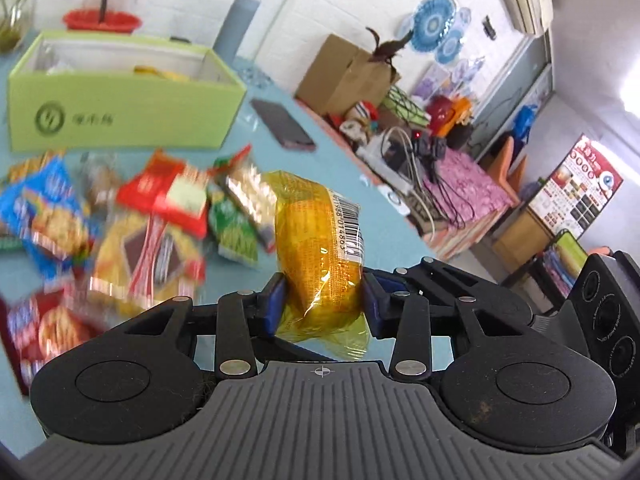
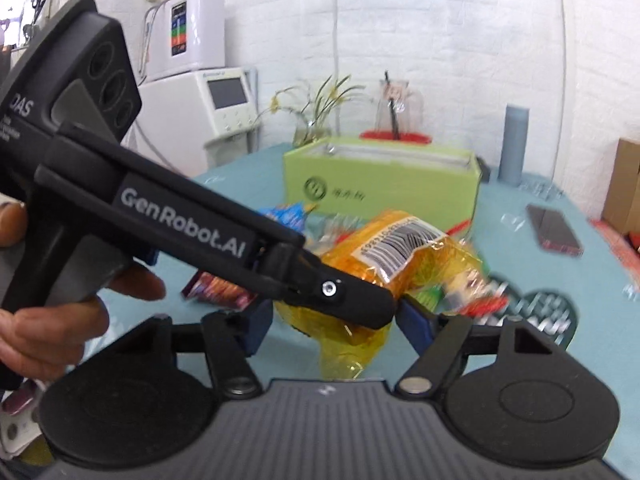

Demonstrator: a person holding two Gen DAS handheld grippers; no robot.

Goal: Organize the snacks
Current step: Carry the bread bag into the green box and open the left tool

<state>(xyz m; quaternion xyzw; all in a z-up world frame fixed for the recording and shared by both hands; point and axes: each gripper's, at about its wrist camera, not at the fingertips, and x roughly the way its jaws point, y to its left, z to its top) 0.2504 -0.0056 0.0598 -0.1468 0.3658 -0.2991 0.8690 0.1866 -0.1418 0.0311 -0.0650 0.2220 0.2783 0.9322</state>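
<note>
My left gripper [image 1: 324, 304] is shut on a yellow-orange snack packet [image 1: 316, 240] with a barcode label, held above the teal table [image 1: 344, 152]. In the right wrist view the left gripper [image 2: 380, 304] reaches in from the left, gripped by a hand [image 2: 52, 320], and pinches the same packet [image 2: 400, 248]. My right gripper [image 2: 336, 328] stands open around the packet's lower end, its blue pads [image 2: 414, 324] close to the wrapper's sides with a small gap on the right. A pile of loose snack packets [image 1: 120, 220] lies below. An open green box [image 1: 120, 112] [image 2: 380, 188] stands behind it.
A phone [image 1: 284, 124] [image 2: 554, 228] lies right of the box. Behind the box are a grey bottle [image 2: 514, 144], a red bowl [image 1: 102, 20] and a plant. A dark round mat [image 2: 552, 312] lies at the right. The table edge runs past cluttered floor items on the right.
</note>
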